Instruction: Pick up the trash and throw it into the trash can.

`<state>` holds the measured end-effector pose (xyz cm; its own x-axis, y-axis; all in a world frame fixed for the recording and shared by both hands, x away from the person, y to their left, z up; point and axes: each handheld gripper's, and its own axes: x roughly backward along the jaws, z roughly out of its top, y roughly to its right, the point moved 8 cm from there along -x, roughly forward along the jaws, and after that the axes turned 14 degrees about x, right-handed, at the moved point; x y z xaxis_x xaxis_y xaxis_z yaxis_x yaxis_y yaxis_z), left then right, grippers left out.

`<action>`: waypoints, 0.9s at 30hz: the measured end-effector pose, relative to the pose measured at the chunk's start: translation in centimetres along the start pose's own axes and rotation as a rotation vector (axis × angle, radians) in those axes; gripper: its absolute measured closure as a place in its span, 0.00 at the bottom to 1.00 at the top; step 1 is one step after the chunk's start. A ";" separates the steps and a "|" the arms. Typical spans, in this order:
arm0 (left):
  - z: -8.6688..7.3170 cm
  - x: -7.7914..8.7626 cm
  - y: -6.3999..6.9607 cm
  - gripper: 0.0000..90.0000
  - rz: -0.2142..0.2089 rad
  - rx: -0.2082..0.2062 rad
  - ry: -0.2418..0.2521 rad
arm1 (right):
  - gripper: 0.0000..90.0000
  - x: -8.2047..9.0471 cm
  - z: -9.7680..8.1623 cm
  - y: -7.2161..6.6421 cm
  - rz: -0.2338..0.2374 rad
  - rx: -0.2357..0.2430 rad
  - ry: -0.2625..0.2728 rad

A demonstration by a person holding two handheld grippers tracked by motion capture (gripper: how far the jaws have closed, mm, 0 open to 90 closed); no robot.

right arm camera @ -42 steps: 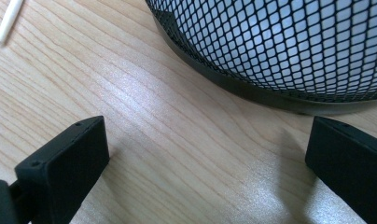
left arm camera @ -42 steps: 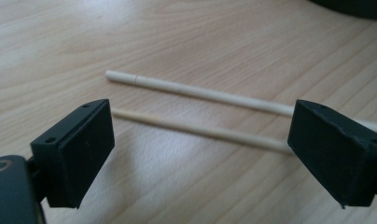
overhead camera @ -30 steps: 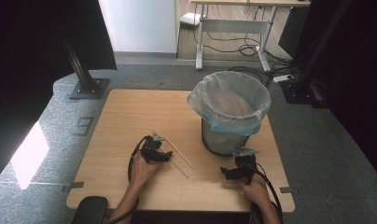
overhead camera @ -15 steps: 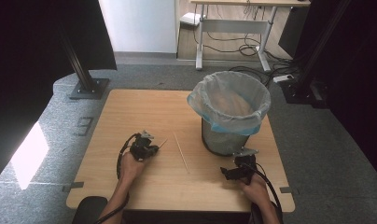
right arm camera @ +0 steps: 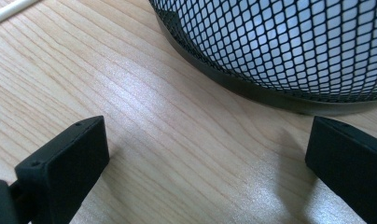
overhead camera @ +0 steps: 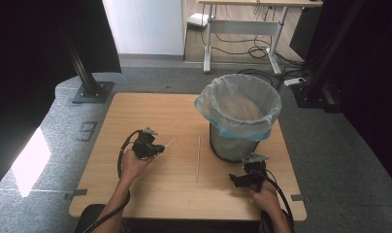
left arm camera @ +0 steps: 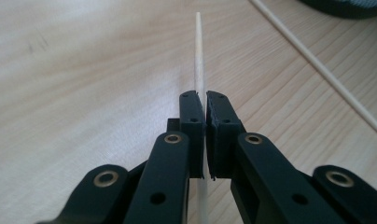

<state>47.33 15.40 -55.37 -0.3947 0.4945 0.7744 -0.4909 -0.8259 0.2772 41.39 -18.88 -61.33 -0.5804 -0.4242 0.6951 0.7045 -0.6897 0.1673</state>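
My left gripper (overhead camera: 154, 148) is shut on a thin wooden stick (overhead camera: 170, 142) and holds it just above the left half of the wooden table (overhead camera: 136, 111). In the left gripper view the stick (left arm camera: 198, 56) runs straight out from between the pressed pads (left arm camera: 193, 116) of the left gripper (left arm camera: 205, 100). A second, longer stick (overhead camera: 198, 158) lies flat on the table to the right; in the left gripper view this stick (left arm camera: 317, 65) crosses the upper right. My right gripper (overhead camera: 238, 178) rests open near the front right, its jaws wide apart with nothing between them (right arm camera: 205, 154).
A black mesh bin (overhead camera: 238, 116) lined with a clear plastic bag stands at the table's right rear, and its mesh base (right arm camera: 289, 51) is just ahead of the right gripper. A person's forearms come in from the bottom. Grey floor surrounds the table.
The left gripper has closed on one stick and carried it left and slightly up, away from the second stick. The right hand has stayed where it was.
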 end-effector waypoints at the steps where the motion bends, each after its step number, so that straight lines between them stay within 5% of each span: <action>1: 0.9 0.7 0.3 0.96 -0.008 -0.013 -0.005 | 0.00 0.0 0.0 0.0 0.000 0.000 0.000; 15: 8.5 7.5 3.4 0.96 -0.060 -0.093 0.007 | 0.00 0.0 0.0 0.0 0.003 0.006 -0.002; 20: 12.7 10.8 5.8 0.96 -0.059 -0.136 0.035 | 0.00 0.0 0.0 -0.1 0.004 0.008 -0.001; 27: 16.6 12.7 8.8 0.96 -0.060 -0.193 0.047 | 0.00 0.0 0.0 -0.1 0.007 0.010 0.000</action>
<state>50.93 9.93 -33.69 -0.3942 0.5571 0.7309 -0.6528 -0.7296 0.2039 41.32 -18.81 -61.34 -0.5756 -0.4286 0.6964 0.7123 -0.6810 0.1696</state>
